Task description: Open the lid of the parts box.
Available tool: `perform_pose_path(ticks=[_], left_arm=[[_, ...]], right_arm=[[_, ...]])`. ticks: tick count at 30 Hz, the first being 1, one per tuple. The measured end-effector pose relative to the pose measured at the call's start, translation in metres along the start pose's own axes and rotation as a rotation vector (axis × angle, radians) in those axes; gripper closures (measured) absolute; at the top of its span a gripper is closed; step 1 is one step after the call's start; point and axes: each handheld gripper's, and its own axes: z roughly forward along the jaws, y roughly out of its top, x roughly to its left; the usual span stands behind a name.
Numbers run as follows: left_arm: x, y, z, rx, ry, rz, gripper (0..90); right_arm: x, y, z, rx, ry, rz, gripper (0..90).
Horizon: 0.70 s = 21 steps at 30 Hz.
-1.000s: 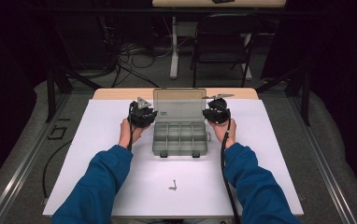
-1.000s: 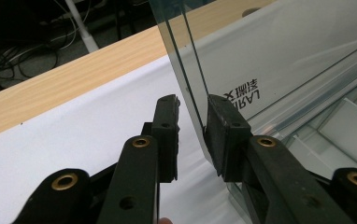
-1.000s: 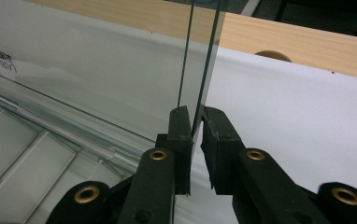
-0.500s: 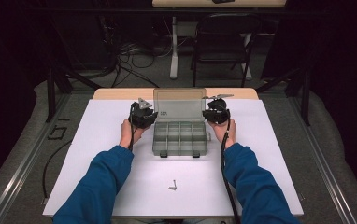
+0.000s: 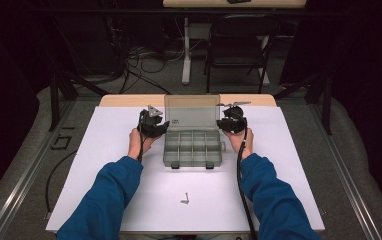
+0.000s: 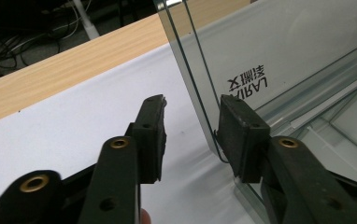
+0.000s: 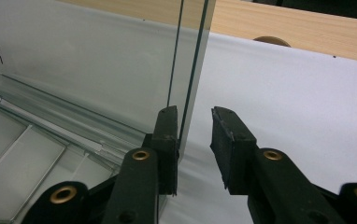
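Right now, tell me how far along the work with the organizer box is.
Done: the clear lid of the compartment box stands upright, open. In hand: the left tongs and right tongs sit at its side edges, jaws just opening, gaps showing beside the edges. Probably left: the small screw lying on the white mat.

Partly hidden, cut off, too small

Small metal piece (image 5: 185, 199) near front edge: too small to identify. Box lid (image 6: 279, 65) cropped in both gripper views; label reads mirrored.

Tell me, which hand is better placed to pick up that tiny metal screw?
Probably left: the small metal screw lies slightly left of centre, nearer the left claw. Both claws have just been opening off the clear plastic lid.
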Motion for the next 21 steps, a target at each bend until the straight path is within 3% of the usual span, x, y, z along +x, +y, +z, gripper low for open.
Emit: perform_pose_path(ticks=[8, 12, 17, 18, 21], left_arm=[[0.0028, 0.0008, -0.006, -0.014, -0.019, -0.024, 50.5], [0.0023, 0.0021, -0.0081, -0.01, -0.018, -0.017, 45.5], [0.001, 0.0004, -0.0037, -0.001, -0.016, -0.012, 54.8], [0.0008, -0.0001, -0.0027, -0.004, -0.003, -0.012, 58.2], [0.0009, -0.0016, -0.0006, -0.003, -0.018, -0.014, 68.6]], right_arm=[[-0.0038, -0.001, -0.0038, -0.001, 0.006, 0.013, 61.6], [-0.0038, -0.0002, -0.0073, -0.008, 0.001, 0.015, 57.3], [-0.002, 0.0001, -0.0052, -0.007, -0.006, 0.003, 67.1], [-0.0012, 0.0, -0.0043, -0.005, 0.001, 0.004, 69.8], [0.002, 0.0001, -0.0009, -0.007, -0.001, -0.015, 76.7]])
